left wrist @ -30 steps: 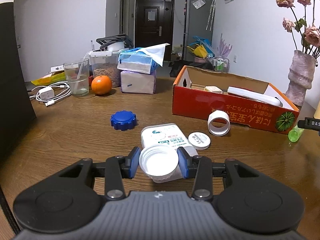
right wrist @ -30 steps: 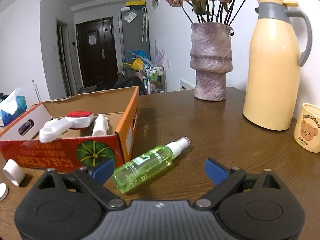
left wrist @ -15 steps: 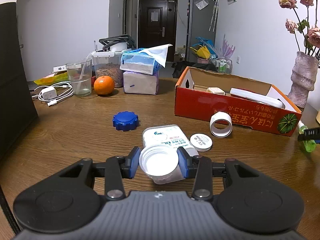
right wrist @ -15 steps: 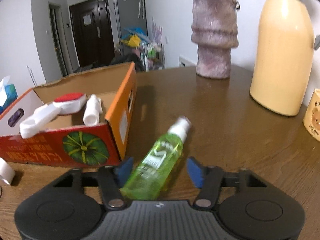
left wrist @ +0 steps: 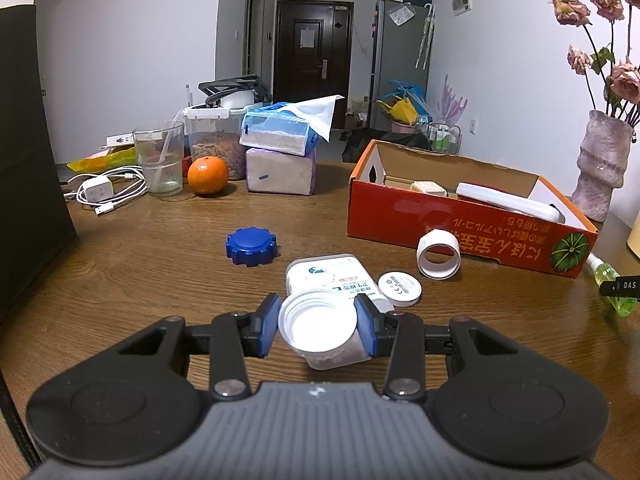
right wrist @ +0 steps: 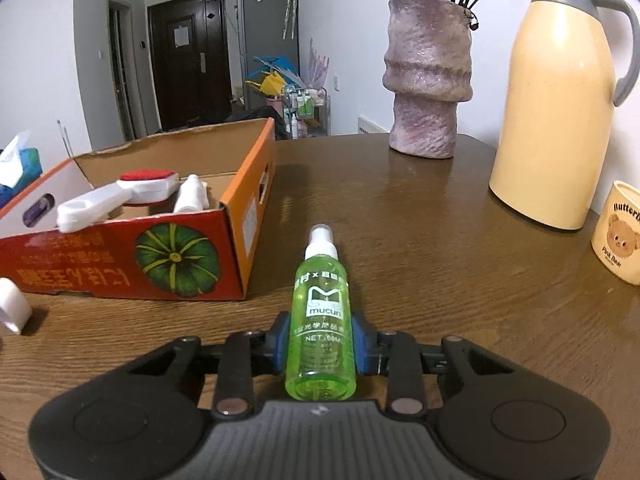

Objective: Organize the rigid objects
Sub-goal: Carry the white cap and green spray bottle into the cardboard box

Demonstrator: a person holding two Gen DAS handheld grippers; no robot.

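1. Bottle axis is what the coming move depends on: the green spray bottle (right wrist: 320,320) lies along the line the right tongs (right wrist: 320,340) point, nozzle away from the camera, base nearest the camera, body low over the wooden surface (right wrist: 420,240).
2. Right tongs are closing, with the bottle between the blue pads; the pads appear to touch its flanks on both sides, so I judge it pinched across its width.
3. The red cardboard box (right wrist: 132,264) sits to the left of that bottle and slightly beyond it, its near corner just beside the nozzle. The right hand is plainly the nearer one to the box's open top, so a short carry up and leftward is likely what comes next.
4. Left tongs (left wrist: 318,328) are pressed on a white-rimmed jar (left wrist: 320,328), its open mouth facing the camera. It sits near the middle of the surface, well apart from the box's far end.
5. Counts on the surface in the left view: one blue cap (left wrist: 251,246), one flat white pack (left wrist: 328,274), one round white disc (left wrist: 399,289), one white ring (left wrist: 438,258) touching or just beside the box's front wall.
6. Counts inside the box in the right view: one white tool with a red pad (right wrist: 120,196), one small white bottle (right wrist: 191,199).
7. Others: one vase (right wrist: 428,80), one cream flask (right wrist: 556,100), one bear cup (right wrist: 620,236).
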